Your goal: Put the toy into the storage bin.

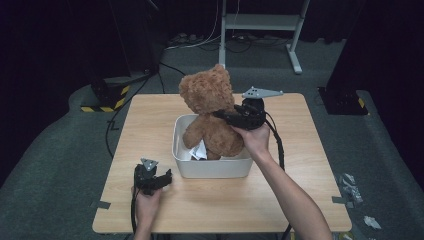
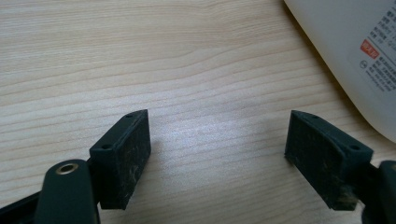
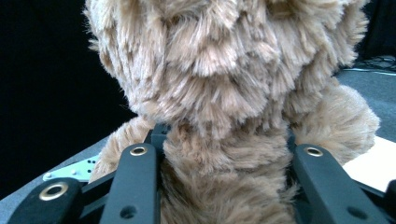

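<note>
High view puts the left claw point(image 1: 165, 176) nearest, spread wide and empty over the wooden desk point(image 1: 150, 115) beside a white bin point(image 1: 210, 167); farther off, the right claw point(image 1: 223, 114) pinches the brown teddy bear point(image 1: 210, 112), upright in that bin.
</note>
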